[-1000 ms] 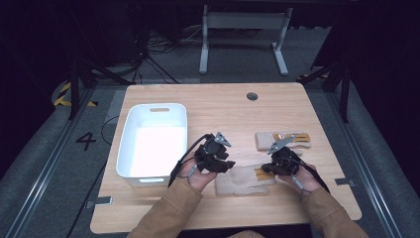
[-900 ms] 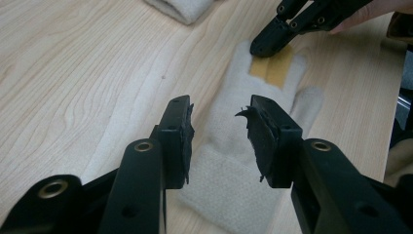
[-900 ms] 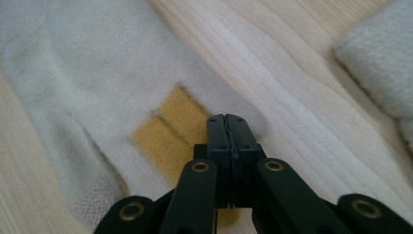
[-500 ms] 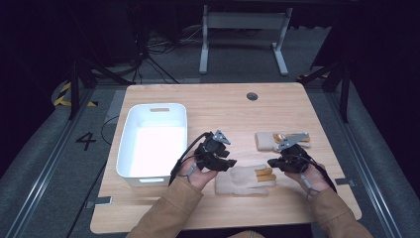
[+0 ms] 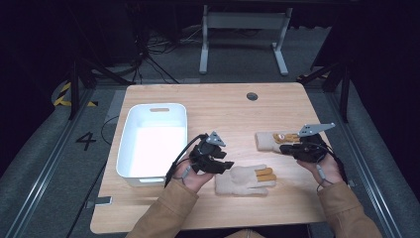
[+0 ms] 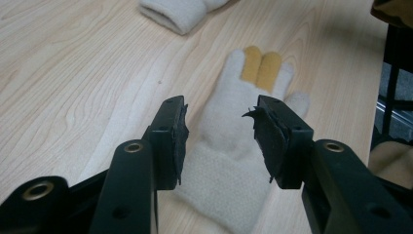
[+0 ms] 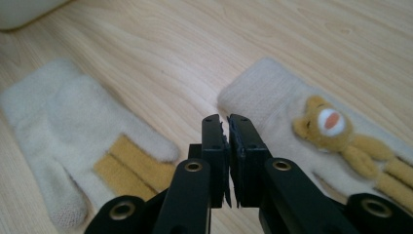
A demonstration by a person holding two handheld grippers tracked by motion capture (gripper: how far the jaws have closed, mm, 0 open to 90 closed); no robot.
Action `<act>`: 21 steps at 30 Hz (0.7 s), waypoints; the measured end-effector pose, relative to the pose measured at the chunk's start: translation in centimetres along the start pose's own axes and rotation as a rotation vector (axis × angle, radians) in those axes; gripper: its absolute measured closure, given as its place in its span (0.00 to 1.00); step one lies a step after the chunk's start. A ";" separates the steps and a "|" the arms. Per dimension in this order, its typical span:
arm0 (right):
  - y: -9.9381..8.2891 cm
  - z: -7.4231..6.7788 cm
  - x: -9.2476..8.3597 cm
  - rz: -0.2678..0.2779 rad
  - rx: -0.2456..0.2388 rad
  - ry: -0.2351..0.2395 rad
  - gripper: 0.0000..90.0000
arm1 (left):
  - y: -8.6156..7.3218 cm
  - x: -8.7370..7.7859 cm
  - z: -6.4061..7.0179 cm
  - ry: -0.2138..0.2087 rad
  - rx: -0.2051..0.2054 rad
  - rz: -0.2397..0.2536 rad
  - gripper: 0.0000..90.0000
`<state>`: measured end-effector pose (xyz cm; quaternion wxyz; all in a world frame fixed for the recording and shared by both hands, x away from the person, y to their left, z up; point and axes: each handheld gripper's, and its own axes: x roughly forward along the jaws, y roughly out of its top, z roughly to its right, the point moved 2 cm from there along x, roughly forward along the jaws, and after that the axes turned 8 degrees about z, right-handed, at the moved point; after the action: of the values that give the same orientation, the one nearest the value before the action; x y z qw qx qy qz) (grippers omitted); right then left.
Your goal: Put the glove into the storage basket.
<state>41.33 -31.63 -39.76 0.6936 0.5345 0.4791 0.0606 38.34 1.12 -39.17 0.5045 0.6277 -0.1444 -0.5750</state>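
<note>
A cream glove with two yellow fingers (image 5: 242, 181) (image 6: 234, 141) (image 7: 63, 117) lies flat near the table's front edge. My left gripper (image 5: 229, 166) (image 6: 219, 109) hovers over its cuff end. Its jaws have just been opening and stand apart on either side of the glove without pressing it. A second cream glove with a small bear on it (image 5: 267, 140) (image 7: 272, 97) (image 6: 180, 12) lies farther back and to the right. My right gripper (image 5: 283, 148) (image 7: 228, 119) hangs just above that glove's cuff. Its jaws have just been opening to a thin slit with nothing in it.
A white bin (image 5: 126, 148) (image 7: 19, 12) stands on the left part of the wooden table (image 5: 223, 109), close to my left hand. A round grommet (image 5: 252, 95) sits at the back. Dark floor and a stand's legs lie beyond the table.
My right hand has lifted off the near glove and moved right, over the bear glove. The near glove now lies flat with its yellow fingers showing. The left hand has stayed put.
</note>
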 end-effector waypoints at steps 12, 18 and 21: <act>0.4 2.5 -0.3 0.082 -0.043 0.086 0.84 | -1.6 -1.9 -0.1 -0.023 0.026 0.008 0.59; 0.4 3.4 0.4 0.070 -0.053 0.057 0.80 | -2.2 -2.4 -0.3 0.004 0.016 -0.004 0.58; 0.1 4.1 0.7 0.072 -0.073 0.066 0.76 | -2.4 -2.6 -0.5 0.010 0.009 -0.008 0.58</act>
<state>44.75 -33.99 -40.17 0.6938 0.5237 0.4795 0.1204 37.00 4.42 -39.71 0.5001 0.6333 -0.1420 -0.5733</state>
